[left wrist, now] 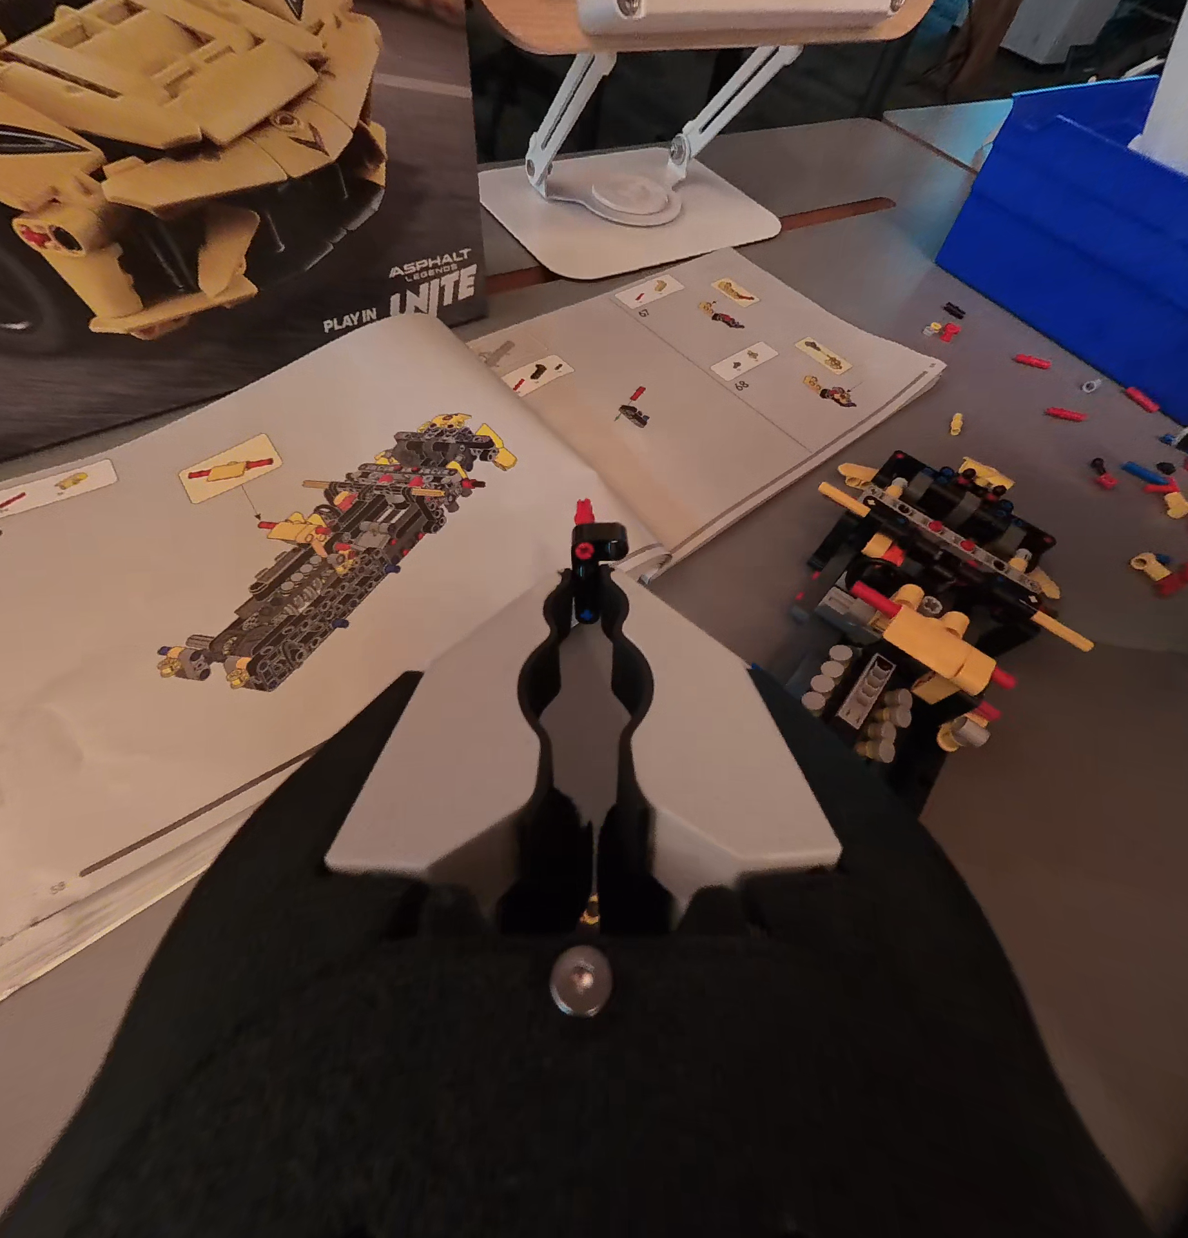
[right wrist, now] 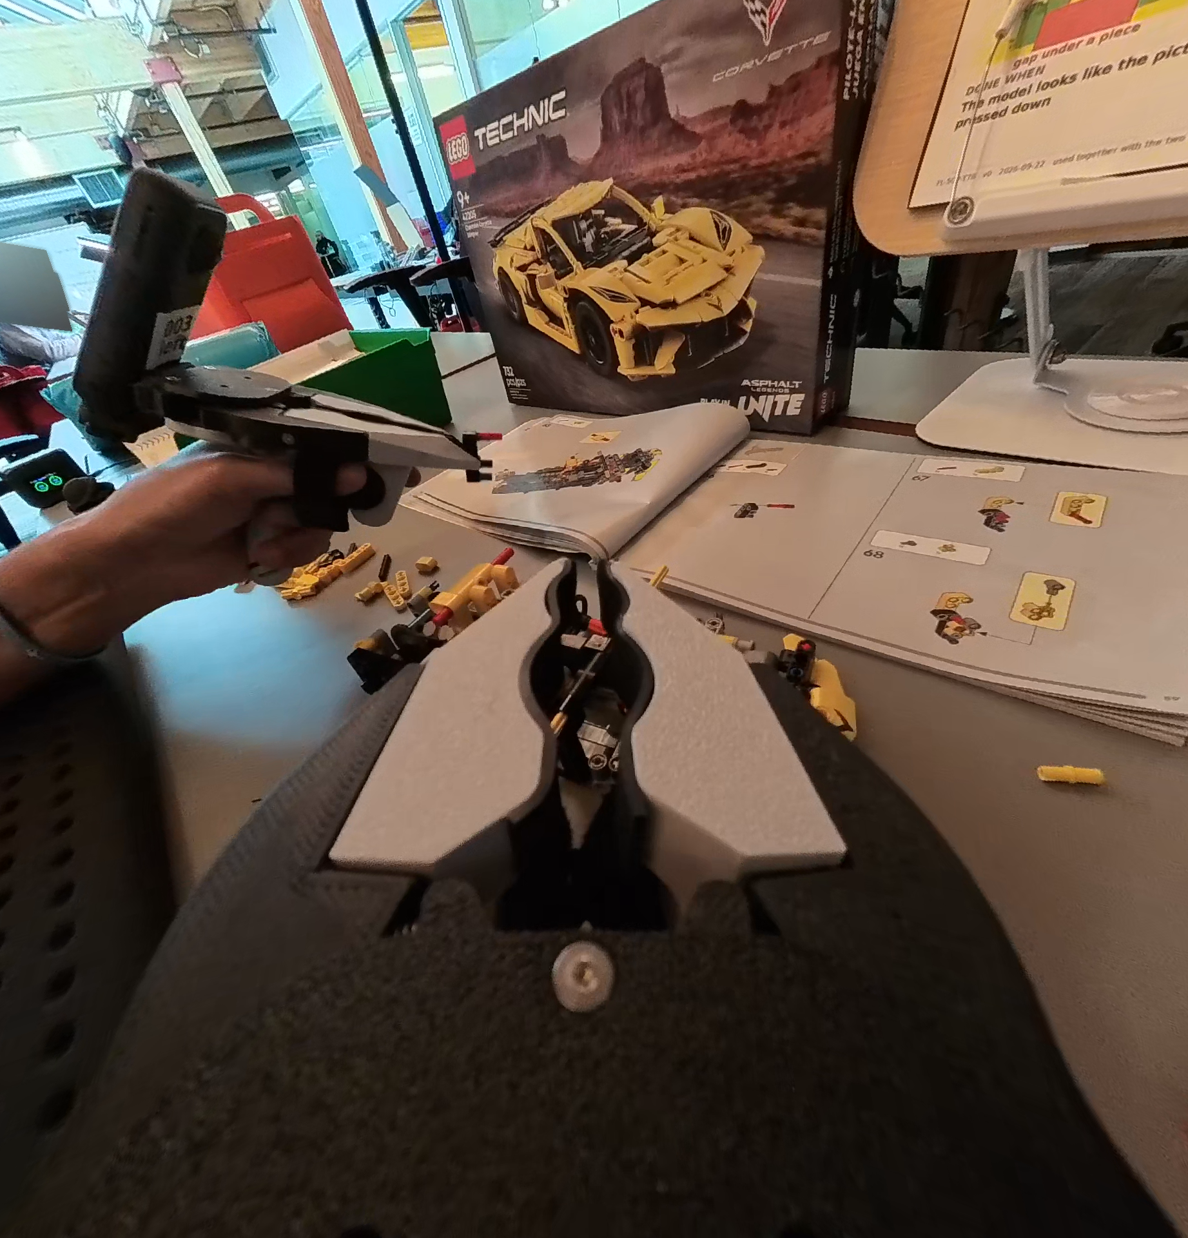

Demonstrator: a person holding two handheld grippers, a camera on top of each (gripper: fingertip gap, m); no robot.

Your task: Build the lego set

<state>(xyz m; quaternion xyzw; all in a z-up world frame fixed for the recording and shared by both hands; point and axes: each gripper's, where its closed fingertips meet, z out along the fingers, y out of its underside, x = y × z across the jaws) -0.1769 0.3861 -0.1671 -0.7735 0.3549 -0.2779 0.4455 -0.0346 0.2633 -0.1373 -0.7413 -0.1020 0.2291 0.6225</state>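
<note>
Grey tongs (left wrist: pixel 587 589), one black piece (left wrist: pixel 594 549)

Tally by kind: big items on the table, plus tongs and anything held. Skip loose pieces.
Lego set box: 1
Instruction booklet: 1
Partly built model: 1
Bins: 2, blue bin and green bin
White stand: 1
Tongs: 2, left tongs and right tongs
Held black piece: 1
Total: 9
</note>
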